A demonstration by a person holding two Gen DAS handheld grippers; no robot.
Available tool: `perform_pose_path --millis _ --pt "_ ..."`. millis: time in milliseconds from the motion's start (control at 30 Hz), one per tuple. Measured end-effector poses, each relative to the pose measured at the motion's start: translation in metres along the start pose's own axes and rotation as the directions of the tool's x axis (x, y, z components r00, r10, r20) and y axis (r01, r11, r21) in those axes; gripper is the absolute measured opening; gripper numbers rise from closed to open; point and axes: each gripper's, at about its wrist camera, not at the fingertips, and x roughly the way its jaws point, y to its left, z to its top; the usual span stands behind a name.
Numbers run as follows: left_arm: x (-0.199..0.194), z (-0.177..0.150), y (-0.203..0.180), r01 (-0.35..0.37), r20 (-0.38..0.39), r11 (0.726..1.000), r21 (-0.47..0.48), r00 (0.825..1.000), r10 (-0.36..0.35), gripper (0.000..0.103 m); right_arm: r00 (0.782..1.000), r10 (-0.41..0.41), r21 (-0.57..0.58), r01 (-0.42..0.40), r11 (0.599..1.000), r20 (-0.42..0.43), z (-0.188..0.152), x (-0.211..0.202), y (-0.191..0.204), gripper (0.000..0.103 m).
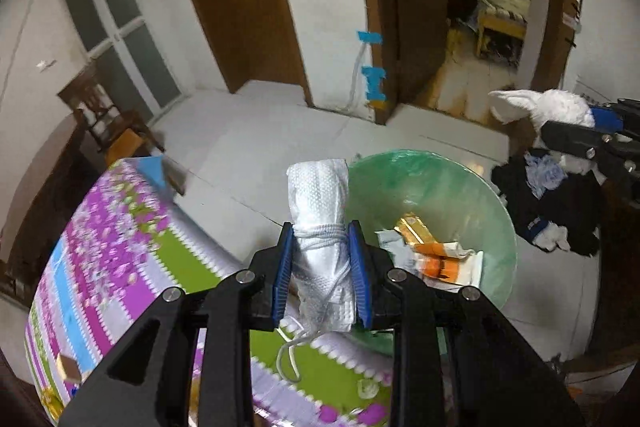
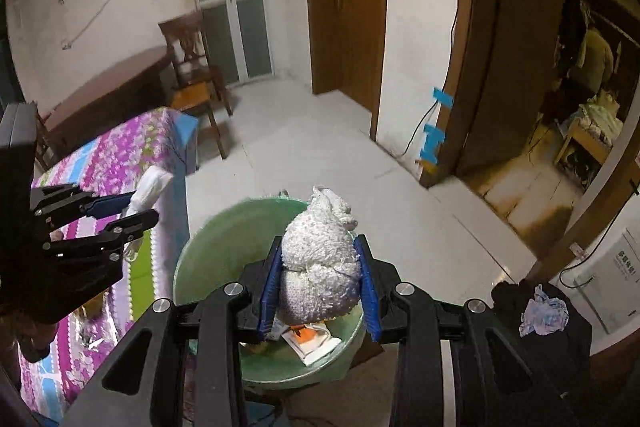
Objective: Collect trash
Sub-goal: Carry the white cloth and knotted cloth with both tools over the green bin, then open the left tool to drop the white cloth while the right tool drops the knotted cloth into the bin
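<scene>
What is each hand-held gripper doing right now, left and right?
Left hand-held gripper: closed on a rolled face mask tied with its string.
Right hand-held gripper: closed on a white crumpled tissue wad, above the green bin.

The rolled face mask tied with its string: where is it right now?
In the left wrist view, the rolled mask is clamped in the left hand-held gripper, just left of the green-lined bin and above the floral tablecloth.

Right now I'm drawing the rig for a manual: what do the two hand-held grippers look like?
Both look alike. The left hand-held gripper and the right hand-held gripper have matte black angular linkage arms joined by round silver pivot pins, with triangular cutouts in the outer links. Each finger carries a blue ribbed pad. No cables, markings or sleeves show.
</scene>
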Motion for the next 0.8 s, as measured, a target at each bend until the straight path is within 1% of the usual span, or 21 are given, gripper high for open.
perform_pose_path --millis 167,267,400,800 --pt "0.022 0.002 -0.013 0.024 -0.041 0.999 0.042 0.999 -0.022 0.026 0.998 0.023 -0.028 -0.025 0.999 -0.059 0.006 0.033 0.016 0.036" --pt "0.035 0.000 -0.017 0.048 -0.068 0.997 0.056 0.997 -0.044 0.026 0.996 0.031 -0.051 -0.035 0.998 -0.078 0.005 0.044 0.032 0.036" --pt "0.048 -0.004 -0.021 0.064 -0.101 0.995 0.072 0.993 -0.057 0.026 0.995 0.031 -0.075 -0.039 0.996 -0.097 0.004 0.058 0.042 0.036" --pt "0.061 -0.012 -0.024 0.092 -0.136 0.992 0.083 0.987 -0.081 0.026 0.989 0.022 -0.096 -0.037 0.995 -0.148 -0.007 0.086 0.055 0.036"
